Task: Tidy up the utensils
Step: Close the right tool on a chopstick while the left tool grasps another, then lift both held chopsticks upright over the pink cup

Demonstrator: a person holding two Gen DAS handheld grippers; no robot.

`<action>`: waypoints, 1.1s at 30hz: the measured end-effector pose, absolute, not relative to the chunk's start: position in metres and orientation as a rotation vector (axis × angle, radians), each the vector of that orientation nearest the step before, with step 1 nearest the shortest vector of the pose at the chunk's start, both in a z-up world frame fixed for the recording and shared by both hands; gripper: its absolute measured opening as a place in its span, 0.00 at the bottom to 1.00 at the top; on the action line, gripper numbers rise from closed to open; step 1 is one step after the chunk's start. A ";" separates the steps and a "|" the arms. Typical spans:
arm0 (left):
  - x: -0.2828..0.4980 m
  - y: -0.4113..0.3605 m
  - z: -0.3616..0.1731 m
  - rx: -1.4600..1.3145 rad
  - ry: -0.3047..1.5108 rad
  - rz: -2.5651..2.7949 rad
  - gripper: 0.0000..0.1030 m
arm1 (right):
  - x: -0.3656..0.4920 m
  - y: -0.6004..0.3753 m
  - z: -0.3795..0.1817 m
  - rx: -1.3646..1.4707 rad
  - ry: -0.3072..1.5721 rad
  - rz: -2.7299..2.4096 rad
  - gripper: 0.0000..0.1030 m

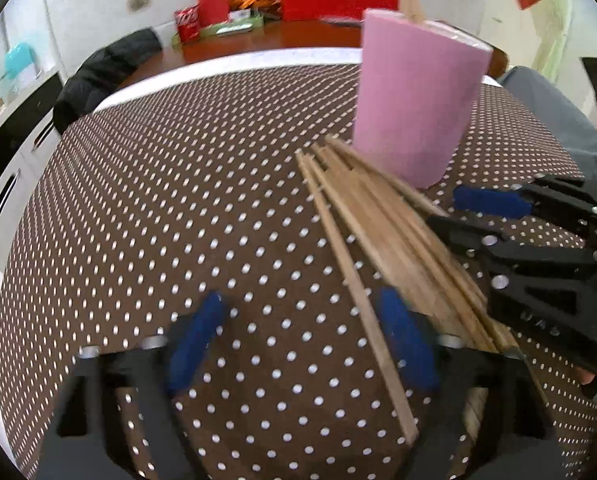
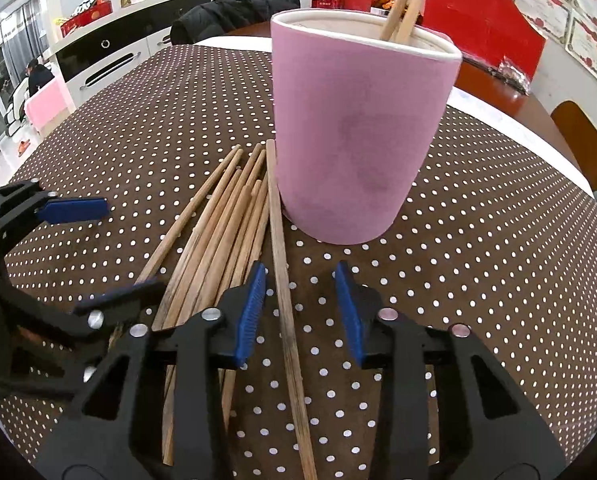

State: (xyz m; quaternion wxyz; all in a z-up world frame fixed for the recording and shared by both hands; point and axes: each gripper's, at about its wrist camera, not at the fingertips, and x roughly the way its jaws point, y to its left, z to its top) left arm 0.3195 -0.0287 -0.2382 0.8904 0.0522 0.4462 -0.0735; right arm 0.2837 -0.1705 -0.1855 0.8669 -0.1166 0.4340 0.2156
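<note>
A pile of wooden chopsticks point(image 2: 218, 224) lies on the polka-dot tablecloth beside a pink cup point(image 2: 358, 132) that holds two chopsticks point(image 2: 406, 4). My right gripper point(image 2: 300, 304) is open, low over the table, with one separate chopstick point(image 2: 284, 280) lying between its fingers. My left gripper point(image 1: 298, 340) is open; one chopstick point(image 1: 358, 284) lies between its fingers, and the pile point(image 1: 402, 240) is by its right finger. The pink cup point(image 1: 414, 100) stands behind the pile. Each gripper shows in the other's view: the right point(image 1: 474, 216) and the left point(image 2: 94, 252).
The brown polka-dot tablecloth point(image 1: 178, 200) covers the table. A black jacket point(image 1: 106, 76) hangs on a chair at the far edge. Red boxes and a can point(image 1: 202, 12) sit on a wooden table behind. A person's grey sleeve point(image 1: 550, 112) is at the right.
</note>
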 end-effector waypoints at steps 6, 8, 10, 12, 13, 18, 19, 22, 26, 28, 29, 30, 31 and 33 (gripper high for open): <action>0.320 -0.021 -0.234 0.077 0.929 -0.180 0.06 | 0.271 -0.178 -0.183 -0.195 0.911 0.471 0.08; 0.316 -0.014 -0.234 0.049 0.917 -0.175 0.06 | 0.268 -0.185 -0.179 -0.148 0.907 0.490 0.08; 0.310 -0.007 -0.234 0.020 0.896 -0.172 0.06 | 0.265 -0.191 -0.176 -0.116 0.906 0.504 0.08; 0.304 -0.004 -0.233 0.012 0.882 -0.166 0.06 | 0.263 -0.191 -0.175 -0.120 0.908 0.505 0.08; 0.303 -0.003 -0.232 0.008 0.881 -0.165 0.06 | 0.262 -0.189 -0.176 -0.138 0.913 0.499 0.08; 0.305 0.002 -0.240 0.009 0.904 -0.159 0.06 | 0.264 -0.174 -0.187 -0.225 0.955 0.473 0.09; 0.302 0.001 -0.240 0.017 0.902 -0.157 0.06 | 0.265 -0.173 -0.186 -0.234 0.959 0.469 0.09; 0.310 -0.003 -0.238 0.056 0.918 -0.149 0.07 | 0.271 -0.166 -0.186 -0.251 0.960 0.463 0.09; 0.319 -0.007 -0.237 0.100 0.910 -0.164 0.09 | 0.274 -0.161 -0.186 -0.271 0.952 0.460 0.08; 0.322 -0.004 -0.237 0.073 0.909 -0.182 0.06 | 0.271 -0.163 -0.185 -0.244 0.945 0.470 0.06; 0.322 -0.001 -0.237 0.050 0.908 -0.188 0.06 | 0.270 -0.166 -0.185 -0.222 0.942 0.479 0.06; 0.323 0.004 -0.237 0.023 0.898 -0.191 0.06 | 0.267 -0.170 -0.182 -0.208 0.929 0.485 0.06; 0.320 0.010 -0.233 -0.010 0.869 -0.190 0.06 | 0.262 -0.174 -0.176 -0.188 0.912 0.497 0.06; 0.313 0.018 -0.228 -0.058 0.831 -0.194 0.06 | 0.254 -0.183 -0.165 -0.135 0.878 0.528 0.06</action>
